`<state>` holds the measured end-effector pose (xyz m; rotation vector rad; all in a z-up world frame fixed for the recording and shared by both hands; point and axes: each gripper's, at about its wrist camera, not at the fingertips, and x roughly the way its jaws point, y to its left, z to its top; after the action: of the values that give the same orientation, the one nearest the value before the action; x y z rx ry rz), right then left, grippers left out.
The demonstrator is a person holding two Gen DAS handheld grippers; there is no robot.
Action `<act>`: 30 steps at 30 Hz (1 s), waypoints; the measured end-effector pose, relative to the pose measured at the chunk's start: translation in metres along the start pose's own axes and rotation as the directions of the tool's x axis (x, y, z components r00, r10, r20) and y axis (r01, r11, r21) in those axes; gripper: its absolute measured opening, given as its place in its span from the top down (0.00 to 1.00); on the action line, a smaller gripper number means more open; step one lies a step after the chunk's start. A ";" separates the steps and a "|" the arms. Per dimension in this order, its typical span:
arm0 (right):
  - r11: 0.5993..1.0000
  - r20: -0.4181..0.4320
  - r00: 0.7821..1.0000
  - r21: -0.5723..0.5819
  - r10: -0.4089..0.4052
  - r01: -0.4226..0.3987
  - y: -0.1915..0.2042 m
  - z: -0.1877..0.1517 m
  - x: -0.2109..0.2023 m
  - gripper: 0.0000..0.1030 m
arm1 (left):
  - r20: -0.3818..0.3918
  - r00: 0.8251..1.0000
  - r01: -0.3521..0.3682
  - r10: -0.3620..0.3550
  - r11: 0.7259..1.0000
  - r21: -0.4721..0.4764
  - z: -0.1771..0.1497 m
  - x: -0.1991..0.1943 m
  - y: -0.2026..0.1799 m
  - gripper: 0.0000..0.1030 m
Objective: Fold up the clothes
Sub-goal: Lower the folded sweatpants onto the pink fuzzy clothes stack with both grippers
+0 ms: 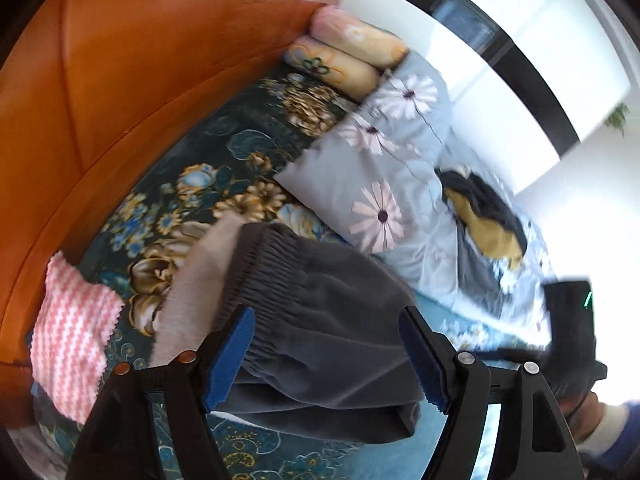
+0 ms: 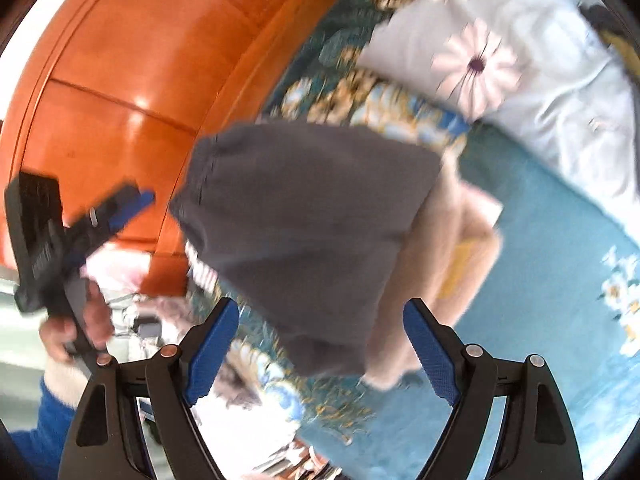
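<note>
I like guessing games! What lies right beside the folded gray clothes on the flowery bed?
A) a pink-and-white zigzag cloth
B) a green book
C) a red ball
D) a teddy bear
A: in the left wrist view a pink-and-white zigzag cloth lies on the bed just left of the folded gray garment, against the orange headboard.

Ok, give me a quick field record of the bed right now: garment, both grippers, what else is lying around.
garment: grey shorts folded on the bed, on a beige garment
left gripper: open, above the shorts, not touching
right gripper: open, holding nothing
left of shorts: pink-and-white zigzag cloth
further back: flowered grey pillow, dark-and-yellow garment
backdrop: orange headboard
</note>
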<state>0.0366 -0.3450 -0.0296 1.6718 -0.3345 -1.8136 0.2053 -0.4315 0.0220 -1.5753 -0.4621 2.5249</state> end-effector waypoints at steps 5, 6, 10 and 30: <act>1.000 0.030 1.000 0.005 0.000 -0.001 0.009 0.018 0.016 0.17 | -0.031 0.999 -0.022 0.020 0.998 -0.057 -0.005 0.030 0.020 0.24; 1.000 0.029 1.000 0.001 0.005 -0.005 0.014 0.021 0.022 0.17 | -0.036 0.999 -0.020 0.017 0.997 -0.068 -0.005 0.036 0.026 0.24; 1.000 -0.036 0.999 -0.020 0.020 -0.021 0.026 0.019 0.052 0.17 | -0.066 0.998 -0.027 0.022 0.996 -0.080 -0.005 0.056 0.044 0.24; 1.000 -0.071 0.997 0.016 -0.001 0.002 0.030 0.018 0.077 0.15 | -0.056 0.997 -0.060 0.059 0.998 -0.021 0.002 0.071 0.044 0.19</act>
<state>0.0289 -0.4181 -0.0707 1.7434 -0.3178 -1.7519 0.1741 -0.4542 -0.0524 -1.6876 -0.4454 2.5201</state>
